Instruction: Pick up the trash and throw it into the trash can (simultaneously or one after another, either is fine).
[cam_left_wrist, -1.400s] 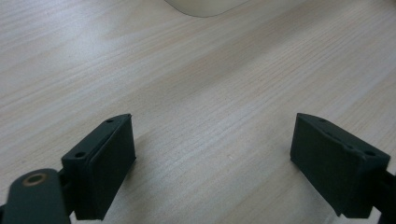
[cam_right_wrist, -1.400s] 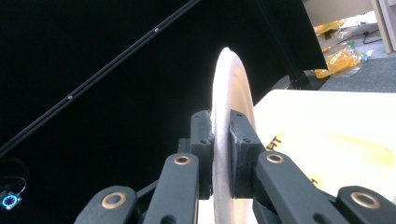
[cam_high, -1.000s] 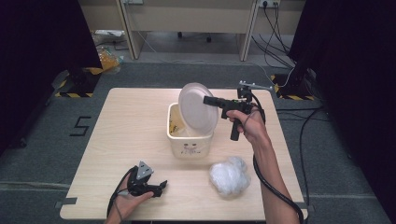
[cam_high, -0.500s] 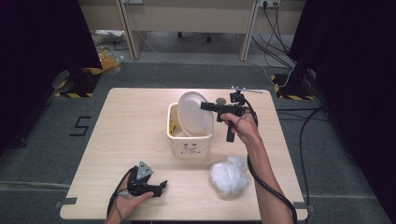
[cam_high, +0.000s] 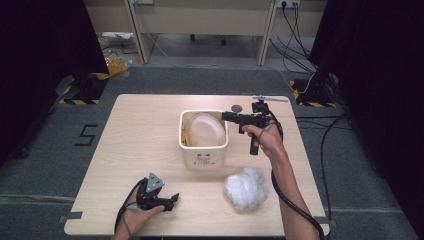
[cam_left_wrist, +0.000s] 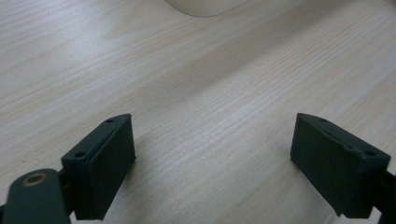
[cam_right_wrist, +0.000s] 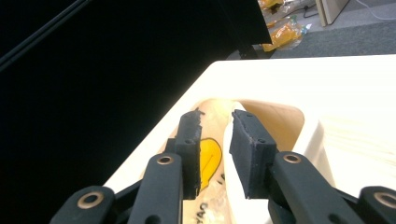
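Observation:
A cream bin stands mid-table with a white plate leaning inside it. My right gripper reaches level over the bin's right rim. In the right gripper view its jaws have just been opening. The plate's edge runs between them beside one pad, and a gap to the other pad shows a yellow packet in the bin. My left gripper lies on the table near the front edge, open, with bare wood between its jaws.
A crumpled wad of clear-white plastic lies on the table in front of the bin, to its right. The bin's base is at the top of the left gripper view. Cables trail off the table's right side.
The right gripper has come down and left with the plate, which has gone from standing above the bin's rim to lying inside the bin. The left gripper has stayed put.

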